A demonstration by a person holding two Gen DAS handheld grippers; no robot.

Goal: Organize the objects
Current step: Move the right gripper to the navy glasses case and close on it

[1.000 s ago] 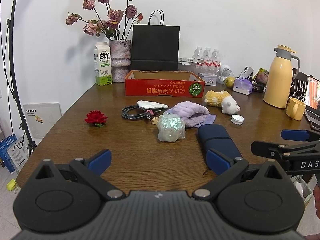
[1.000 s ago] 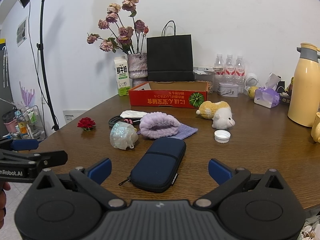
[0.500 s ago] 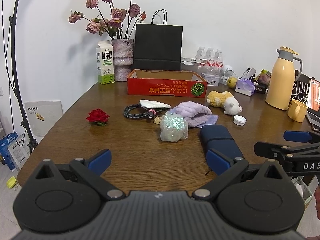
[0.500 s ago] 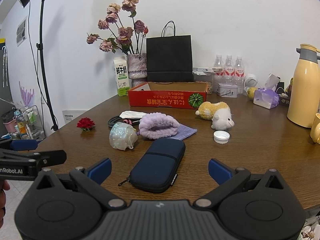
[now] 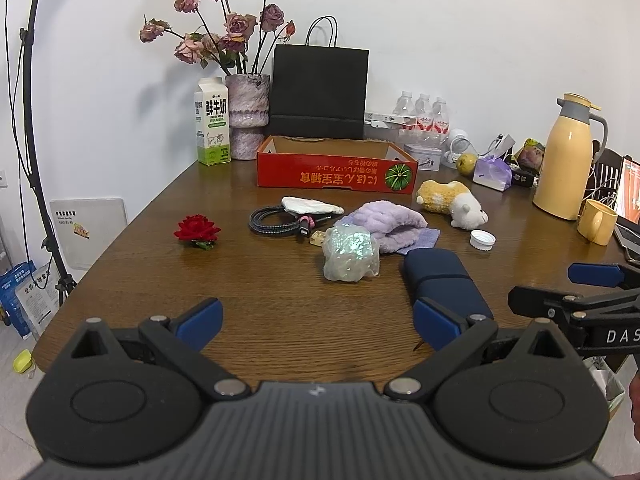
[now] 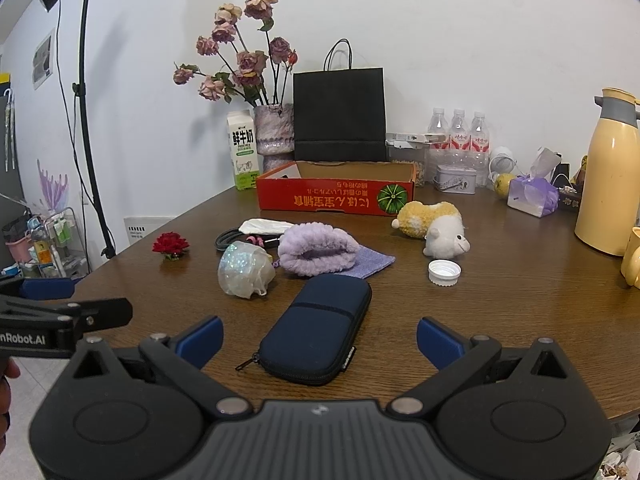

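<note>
Left wrist view first: the left claw [image 5: 318,322] hangs wide open over the near edge of the brown surface [image 5: 256,304], nothing between its blue pads. The navy case [image 5: 442,280] sits just ahead on the right, its near end tucked behind the right pad. Next to it on the left is a shiny crumpled bag [image 5: 351,254], and right behind that a purple fluffy thing [image 5: 390,222] lying on a purple cloth [image 5: 424,237]. Further back there's a coiled cable [image 5: 276,222] with a white cloth [image 5: 310,205] against it, a red rose [image 5: 197,231] off alone on the left, a plush toy [image 5: 452,202] and a white cap [image 5: 482,239] on the right. The red box [image 5: 336,174] stands open at the back, in front of a black bag [image 5: 320,92], with a milk carton [image 5: 213,122] and a vase [image 5: 247,116] to its left. The other claw pokes in from the right edge. Right wrist view: the right claw [image 6: 320,338] is spread wide too and holds nothing, with the case [image 6: 318,326] lying on the surface straight ahead between its pads, zipper pull toward the camera, not touching either pad. The bag [image 6: 245,268] sits just left of the case's far end, the fluffy thing [image 6: 318,250] behind it, the cap [image 6: 444,272] to the right near the plush [image 6: 434,226]. The box [image 6: 336,198] is further back, well apart from the case. A yellow flask [image 6: 608,176] stands at the right edge.
</note>
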